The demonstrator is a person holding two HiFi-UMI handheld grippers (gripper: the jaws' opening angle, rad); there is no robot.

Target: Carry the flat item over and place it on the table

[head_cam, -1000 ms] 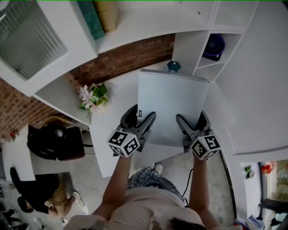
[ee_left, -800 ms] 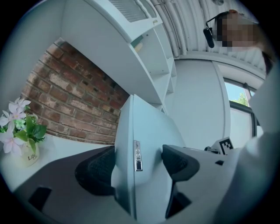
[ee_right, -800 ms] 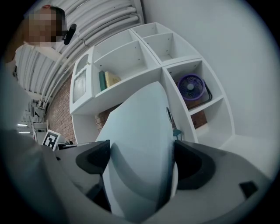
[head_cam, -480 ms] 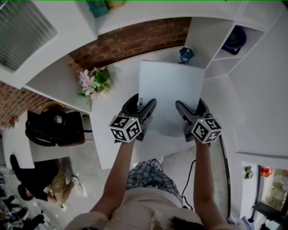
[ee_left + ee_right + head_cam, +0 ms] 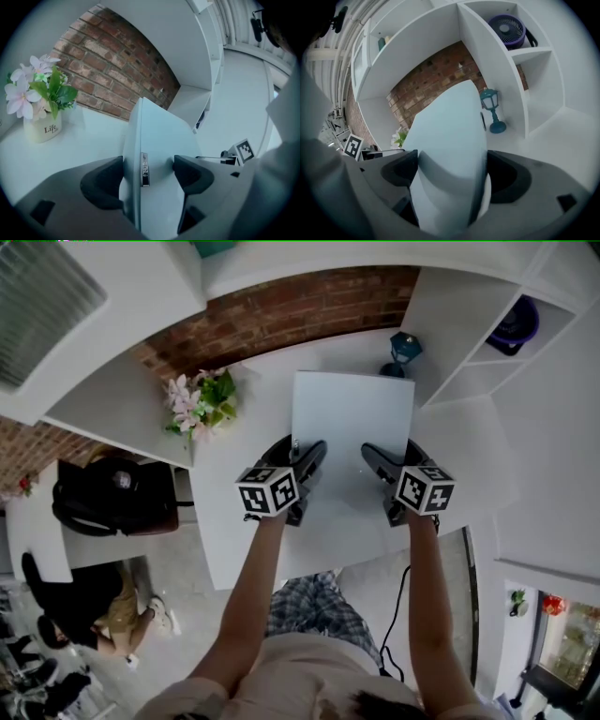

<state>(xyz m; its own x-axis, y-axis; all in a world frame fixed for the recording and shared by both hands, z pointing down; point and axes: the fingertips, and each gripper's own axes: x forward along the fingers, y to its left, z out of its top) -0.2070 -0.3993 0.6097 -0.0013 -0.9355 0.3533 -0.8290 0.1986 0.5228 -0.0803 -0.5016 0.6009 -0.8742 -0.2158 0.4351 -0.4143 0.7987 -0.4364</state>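
Left gripper view shows the left gripper [image 5: 145, 174] with its two dark jaws parted only as far as the thickness of the pale grey-blue flat rectangular panel [image 5: 159, 140], which stands edge-on between them, one jaw pressed against each face. A small silver tag [image 5: 144, 169] sits on the panel's edge right at the grip. In the right gripper view, the right gripper [image 5: 450, 173] is closed the same way on the panel [image 5: 445, 131], a jaw against each face.

From the head view, the left gripper [image 5: 298, 456] clamps the panel's near left corner and the right gripper [image 5: 392, 460] its near right corner. The panel [image 5: 352, 423] lies flat over the middle of the white table [image 5: 248, 442], its far edge reaching toward the table's back edge. Whether its underside touches the tabletop I cannot tell.

A white pot of pink flowers [image 5: 199, 399] stands at the table's back left corner, and a teal lantern [image 5: 401, 351] at its back right corner, just beyond the panel. A red brick wall [image 5: 281, 315] runs behind the back edge.
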